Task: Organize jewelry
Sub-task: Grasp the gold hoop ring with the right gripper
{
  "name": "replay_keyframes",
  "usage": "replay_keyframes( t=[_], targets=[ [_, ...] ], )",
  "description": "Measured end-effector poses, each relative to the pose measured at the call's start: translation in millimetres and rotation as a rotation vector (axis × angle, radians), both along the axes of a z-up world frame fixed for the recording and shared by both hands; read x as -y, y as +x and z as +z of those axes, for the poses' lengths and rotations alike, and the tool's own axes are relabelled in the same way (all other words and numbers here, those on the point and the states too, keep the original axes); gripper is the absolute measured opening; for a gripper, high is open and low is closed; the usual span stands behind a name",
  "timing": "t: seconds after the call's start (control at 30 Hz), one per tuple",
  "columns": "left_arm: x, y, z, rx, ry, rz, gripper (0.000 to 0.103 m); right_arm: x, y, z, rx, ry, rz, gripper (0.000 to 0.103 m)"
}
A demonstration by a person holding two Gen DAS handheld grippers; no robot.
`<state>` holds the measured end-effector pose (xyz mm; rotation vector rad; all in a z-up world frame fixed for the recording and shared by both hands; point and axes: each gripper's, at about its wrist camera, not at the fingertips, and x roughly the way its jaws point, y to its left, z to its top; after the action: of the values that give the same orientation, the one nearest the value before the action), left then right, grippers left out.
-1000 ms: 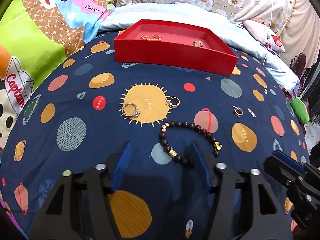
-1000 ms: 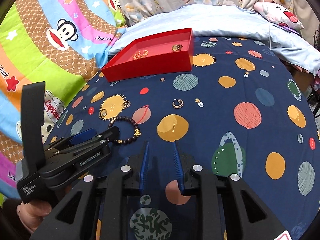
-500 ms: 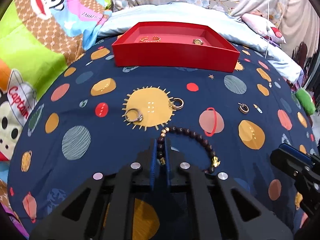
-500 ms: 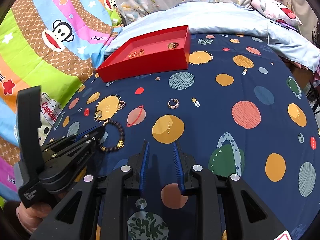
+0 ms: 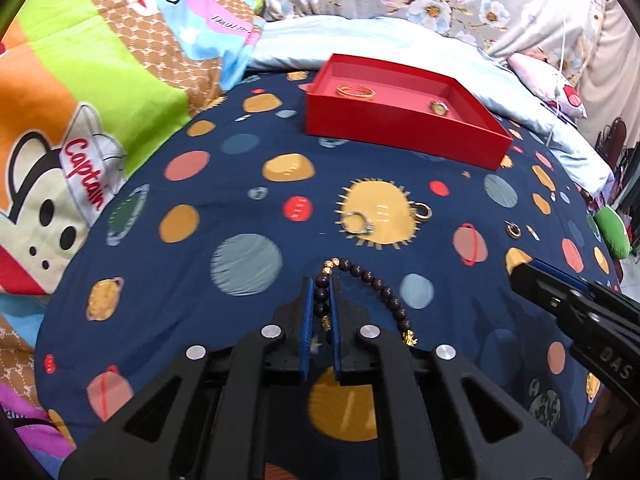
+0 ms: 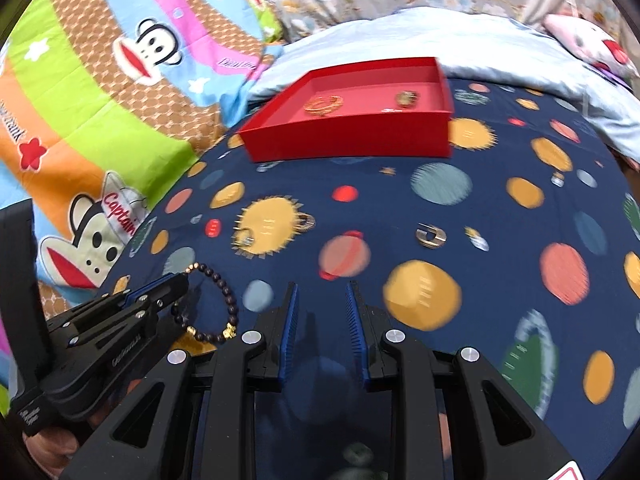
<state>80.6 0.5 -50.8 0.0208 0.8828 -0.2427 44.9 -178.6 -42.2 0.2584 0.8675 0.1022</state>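
Note:
My left gripper [image 5: 322,284] is shut on a dark bead bracelet [image 5: 374,282] with gold beads. The bracelet's loose loop hangs to the right of the fingers, just above the planet-print bedsheet. In the right wrist view the left gripper [image 6: 176,284] holds the bracelet [image 6: 230,304] at the lower left. My right gripper [image 6: 322,294] hovers over the sheet, open, with nothing between its blue pads. A red tray [image 5: 400,132] lies farther back with a gold bangle [image 5: 356,91] and a small gold piece [image 5: 439,108] in it.
A silver ring [image 5: 357,223] and a gold ring [image 5: 423,211] lie on the yellow sun print. A hoop earring [image 6: 430,236] lies to the right. A bright cartoon quilt [image 5: 100,80] rises at the left and a pale blue blanket [image 5: 400,48] lies behind the tray.
The left gripper closed on the bracelet, then lifted it off the sheet and carried it leftward. The right gripper moved closer to the tray with its jaws unchanged.

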Motion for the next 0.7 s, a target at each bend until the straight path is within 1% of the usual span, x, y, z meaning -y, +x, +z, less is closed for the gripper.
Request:
replay_keyframes(
  t=[0.17,0.4,0.7],
  targets=[
    [-20,2,1,-0.007,-0.008,0.036,0.007,-25,23,-2,0.002,-0.004,0.057,0.024],
    [-41,10,-9,-0.036,-0.01,0.078,0.007,-56,56,-10,-0.004,-0.02,0.129,0.024],
    [-51,15,-15,-0.055,-0.025,0.096,0.007,-79,86,-22,-0.022,-0.069,0.175,0.024]
  ],
)
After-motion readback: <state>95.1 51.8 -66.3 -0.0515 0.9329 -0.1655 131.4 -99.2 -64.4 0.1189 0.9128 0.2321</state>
